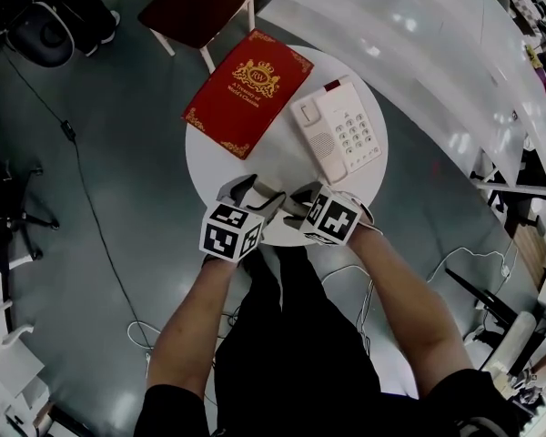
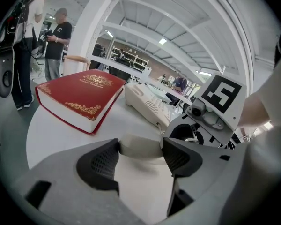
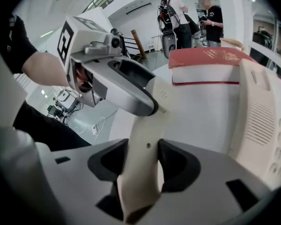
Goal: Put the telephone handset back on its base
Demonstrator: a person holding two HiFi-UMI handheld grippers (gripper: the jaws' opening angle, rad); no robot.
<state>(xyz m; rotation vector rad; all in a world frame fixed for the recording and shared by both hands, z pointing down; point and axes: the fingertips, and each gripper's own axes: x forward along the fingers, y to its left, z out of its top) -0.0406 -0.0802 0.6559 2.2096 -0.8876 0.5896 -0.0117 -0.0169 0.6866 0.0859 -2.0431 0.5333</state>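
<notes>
— What's the biggest thing in front of you?

— A round white table (image 1: 214, 162). On its far half lies a thick red hardback book with gold tooling (image 1: 247, 92), flat, cover up.

— And the phone?

— The cream plastic telephone base with its grey keypad (image 1: 338, 137) lies just to the right of the book, close to it but not touching. Its cradle is bare.

— So where's the handset?

— The cream plastic handset (image 3: 143, 121) is off the base, at the near edge of the table, well short of the cradle. I hold it crosswise between my two tools. I cannot tell whether it rests on the tabletop.

— How are the tools set?

— My right gripper (image 3: 144, 156) is clamped on the handset's shaft, both dark pads pressed against its sides. My left gripper (image 2: 139, 150) pinches the other, rounded end, its ribbed pads tight on either side. The two grippers sit close together, tips angled toward each other, marker cubes up.
</notes>
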